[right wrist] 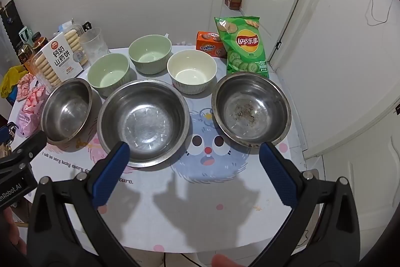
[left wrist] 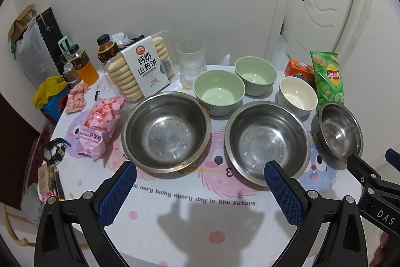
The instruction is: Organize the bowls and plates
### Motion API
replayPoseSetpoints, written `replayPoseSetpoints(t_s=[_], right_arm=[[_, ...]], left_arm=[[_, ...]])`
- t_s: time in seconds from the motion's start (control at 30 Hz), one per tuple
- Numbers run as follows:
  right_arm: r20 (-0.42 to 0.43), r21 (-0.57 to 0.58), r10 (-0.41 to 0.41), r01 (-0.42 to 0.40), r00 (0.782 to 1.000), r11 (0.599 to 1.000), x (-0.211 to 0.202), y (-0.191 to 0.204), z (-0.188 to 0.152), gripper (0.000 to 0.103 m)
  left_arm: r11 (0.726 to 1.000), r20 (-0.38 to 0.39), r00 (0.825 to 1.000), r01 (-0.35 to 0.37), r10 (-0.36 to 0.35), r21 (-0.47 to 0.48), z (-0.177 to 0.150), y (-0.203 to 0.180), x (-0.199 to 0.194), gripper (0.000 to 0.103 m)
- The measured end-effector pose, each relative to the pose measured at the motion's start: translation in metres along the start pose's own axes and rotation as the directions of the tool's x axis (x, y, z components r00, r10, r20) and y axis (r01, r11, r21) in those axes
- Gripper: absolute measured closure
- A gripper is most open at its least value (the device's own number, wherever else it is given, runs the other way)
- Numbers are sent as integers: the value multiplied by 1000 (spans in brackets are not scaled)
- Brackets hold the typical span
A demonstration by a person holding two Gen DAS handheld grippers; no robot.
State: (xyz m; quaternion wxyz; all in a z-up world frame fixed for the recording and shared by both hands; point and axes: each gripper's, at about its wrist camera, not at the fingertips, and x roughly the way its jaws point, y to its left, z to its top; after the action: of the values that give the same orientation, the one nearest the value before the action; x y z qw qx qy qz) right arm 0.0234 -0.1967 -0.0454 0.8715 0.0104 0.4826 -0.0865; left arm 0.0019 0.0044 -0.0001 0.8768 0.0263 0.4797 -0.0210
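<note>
steel bowls ×3: upright, empty, front row | ceramic bowls ×3: upright, empty, behind

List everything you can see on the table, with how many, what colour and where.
steel bowls: three, silver, front row; right one has dark specks.
green bowls: two, pale green, behind, left and centre.
cream bowl: one, behind, right.
glass: one, clear, back.
biscuit tray: one, white label, back left.
pink snack bag: one, left.
bottles: two, orange and dark, far left.
chip bag: one, green, back right.
Ovaltine box: one, orange, beside it.
left gripper: jaws open, empty.
right gripper: jaws open, empty.
</note>
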Motion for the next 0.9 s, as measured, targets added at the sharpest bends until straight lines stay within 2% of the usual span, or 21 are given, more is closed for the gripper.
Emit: replayPoseSetpoints(t_s=[0.9], right_arm=[[3, 9, 10, -10, 1000, 1000, -1, 2, -3, 0]], left_arm=[[1000, 2, 1000, 8, -8, -23, -3, 0, -1, 0]])
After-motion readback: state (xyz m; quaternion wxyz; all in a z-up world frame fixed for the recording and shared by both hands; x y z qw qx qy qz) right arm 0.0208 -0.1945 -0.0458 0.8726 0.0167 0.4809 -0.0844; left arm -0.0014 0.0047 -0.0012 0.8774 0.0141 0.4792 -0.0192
